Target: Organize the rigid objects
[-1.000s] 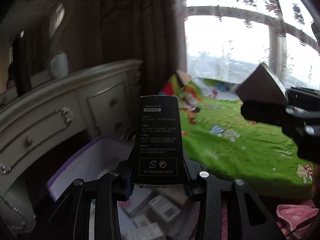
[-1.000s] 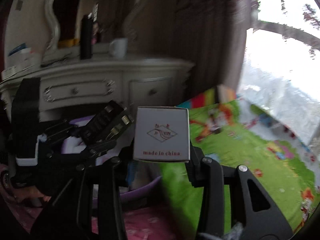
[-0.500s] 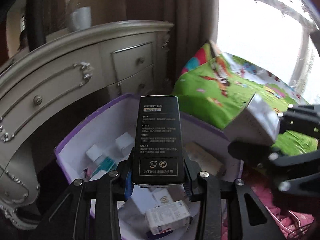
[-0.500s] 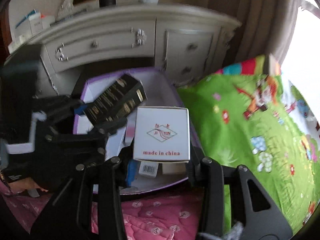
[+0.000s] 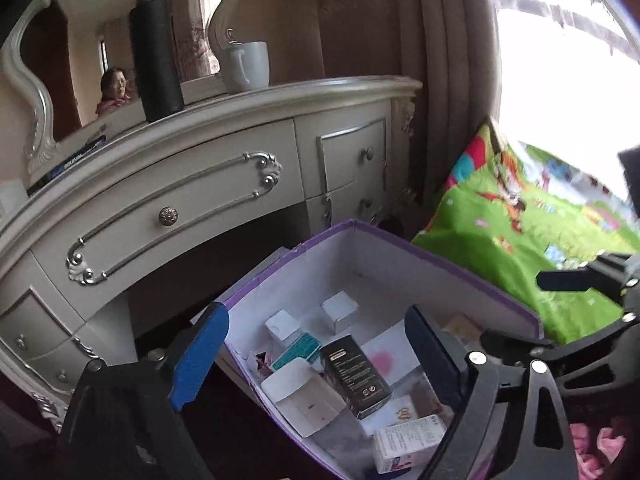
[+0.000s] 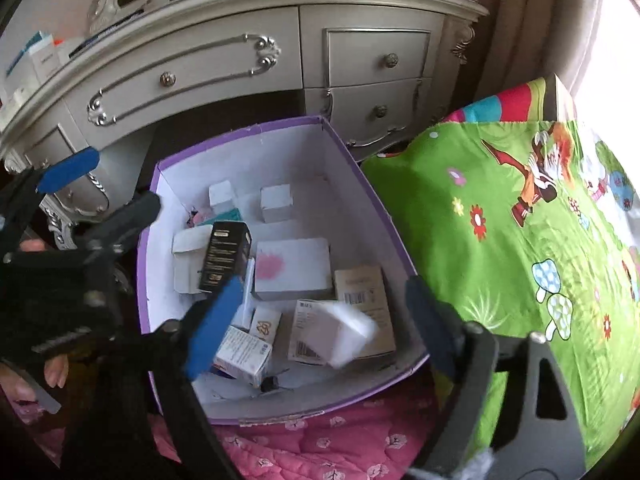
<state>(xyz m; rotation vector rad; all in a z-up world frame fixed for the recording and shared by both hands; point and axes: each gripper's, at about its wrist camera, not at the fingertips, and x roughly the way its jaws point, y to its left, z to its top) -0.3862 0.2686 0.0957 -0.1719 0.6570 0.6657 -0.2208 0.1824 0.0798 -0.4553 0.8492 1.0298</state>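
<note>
A purple-rimmed white cardboard box (image 5: 400,264) (image 6: 240,130) holds several small cartons. My left gripper (image 5: 316,360) hangs over its near-left side, jaws opening, nothing between the pads. The black carton (image 5: 356,376) (image 6: 226,256) lies loose in the box on other packs. My right gripper (image 6: 324,326) is above the box's near edge, jaws opening. A blurred white carton (image 6: 340,332) drops free between them onto the packs below. The left gripper (image 6: 96,194) shows at the left of the right wrist view, open.
A cream dresser (image 5: 180,200) (image 6: 240,40) stands just behind the box, bearing a black flask (image 5: 156,52) and a white mug (image 5: 246,64). A green cartoon play mat (image 6: 520,240) lies to the right. A pink quilt (image 6: 320,440) is under the box's near side.
Both grippers swung down over the purple-rimmed box and opened. The black carton left the left jaws and now lies in the box. The white carton left the right jaws and is falling.
</note>
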